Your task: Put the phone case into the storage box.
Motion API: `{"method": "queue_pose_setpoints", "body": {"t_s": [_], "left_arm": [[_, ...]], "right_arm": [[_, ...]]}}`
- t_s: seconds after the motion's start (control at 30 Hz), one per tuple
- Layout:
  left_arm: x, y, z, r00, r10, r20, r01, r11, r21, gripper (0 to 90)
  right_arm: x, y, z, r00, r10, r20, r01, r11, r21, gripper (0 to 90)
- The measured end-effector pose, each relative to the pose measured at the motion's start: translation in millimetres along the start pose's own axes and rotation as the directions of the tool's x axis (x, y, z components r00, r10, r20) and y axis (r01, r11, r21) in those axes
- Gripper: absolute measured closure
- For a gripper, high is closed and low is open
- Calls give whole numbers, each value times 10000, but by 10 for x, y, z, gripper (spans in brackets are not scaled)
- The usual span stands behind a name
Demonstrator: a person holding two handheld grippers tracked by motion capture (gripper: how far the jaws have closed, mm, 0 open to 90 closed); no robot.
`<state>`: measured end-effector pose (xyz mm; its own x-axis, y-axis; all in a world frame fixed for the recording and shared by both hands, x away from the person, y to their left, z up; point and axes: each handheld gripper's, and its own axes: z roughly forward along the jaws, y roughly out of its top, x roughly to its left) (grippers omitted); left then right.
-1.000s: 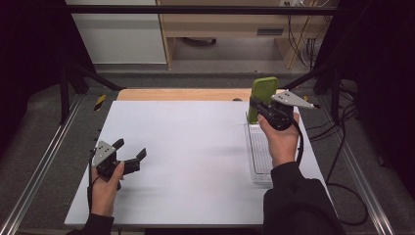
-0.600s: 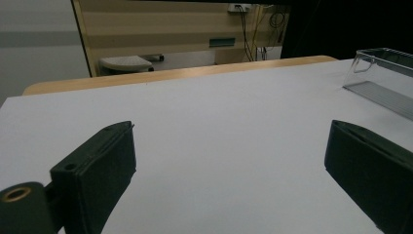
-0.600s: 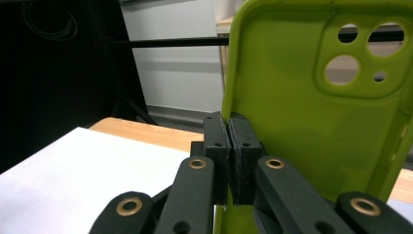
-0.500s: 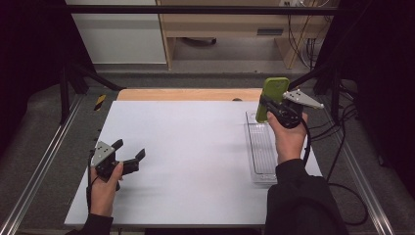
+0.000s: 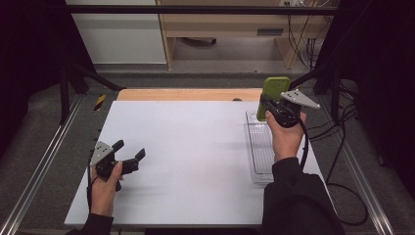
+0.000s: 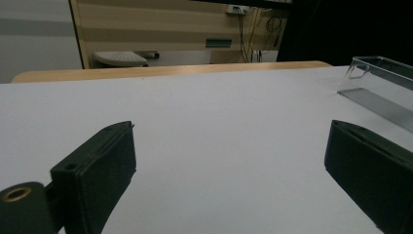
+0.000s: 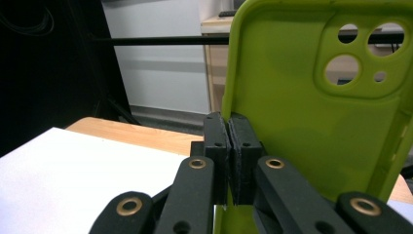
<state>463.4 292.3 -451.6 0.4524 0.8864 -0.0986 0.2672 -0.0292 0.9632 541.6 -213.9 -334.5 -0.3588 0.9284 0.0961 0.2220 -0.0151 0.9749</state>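
Right gripper (image 5: 268, 105) is clamped on the edge of a green phone case (image 5: 272, 95), jaws pinched tight on its side wall; in the right gripper view the pads (image 7: 229, 161) meet on the case's (image 7: 311, 126) left rim, and the camera cutouts sit at upper right. The case is held upright in the air, off the table, above the far end of the clear plastic tray (image 5: 262, 152) at the right side of the white table (image 5: 195, 161). The tray lies lengthwise, near edge close to the person's right forearm. Left gripper (image 5: 131, 157) rests low at the near-left part of the table in the person's left hand (image 5: 105, 183), jaws wide apart, nothing between them; the left gripper view shows bare white tabletop (image 6: 219, 126) between the two black jaws and the tray (image 6: 380, 80) off to the right. A wooden strip (image 5: 186, 94) runs along the far edge of the table. The two grippers are well apart.
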Motion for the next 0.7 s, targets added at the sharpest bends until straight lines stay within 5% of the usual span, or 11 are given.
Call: {"method": "queue_pose_setpoints", "body": {"t_s": [0.7], "left_arm": [[-25, 17, 3, 10000, 75, 38, -75, 10000, -7, 43]], "right_arm": [[-106, -149, 252, 9990, 382, 213, -395, 9972, 628, 881]]}}
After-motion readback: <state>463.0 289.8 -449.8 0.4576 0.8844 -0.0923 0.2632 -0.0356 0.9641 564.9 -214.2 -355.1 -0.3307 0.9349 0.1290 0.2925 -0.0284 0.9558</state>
